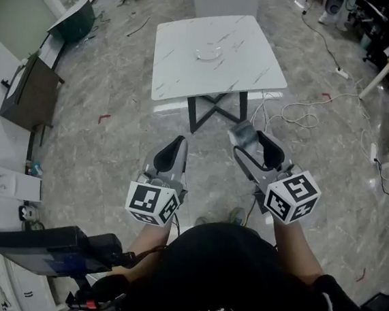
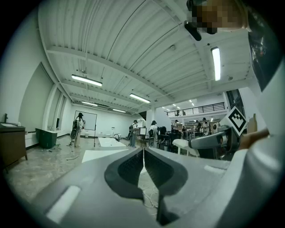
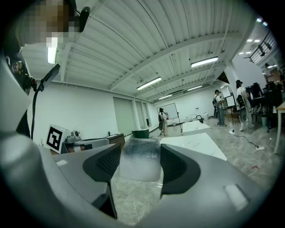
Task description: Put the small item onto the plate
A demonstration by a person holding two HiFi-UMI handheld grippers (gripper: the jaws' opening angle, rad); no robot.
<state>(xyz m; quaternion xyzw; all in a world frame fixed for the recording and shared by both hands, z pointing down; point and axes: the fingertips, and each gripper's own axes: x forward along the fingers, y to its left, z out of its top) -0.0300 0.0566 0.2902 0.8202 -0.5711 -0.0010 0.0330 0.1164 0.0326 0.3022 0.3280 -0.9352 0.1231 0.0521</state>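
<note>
Pale plate (image 1: 209, 52) barely shows on white table (image 1: 248, 61); small item (image 3: 139, 156) cloudy.

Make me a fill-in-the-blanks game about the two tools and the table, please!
1. The right tool grips the small item, while the left tool holds ____.
2. The left tool's jaws are ____, pressed together.
3. The plate lies on a table whose top is coloured ____.

Missing words: nothing; shut; white.
</note>
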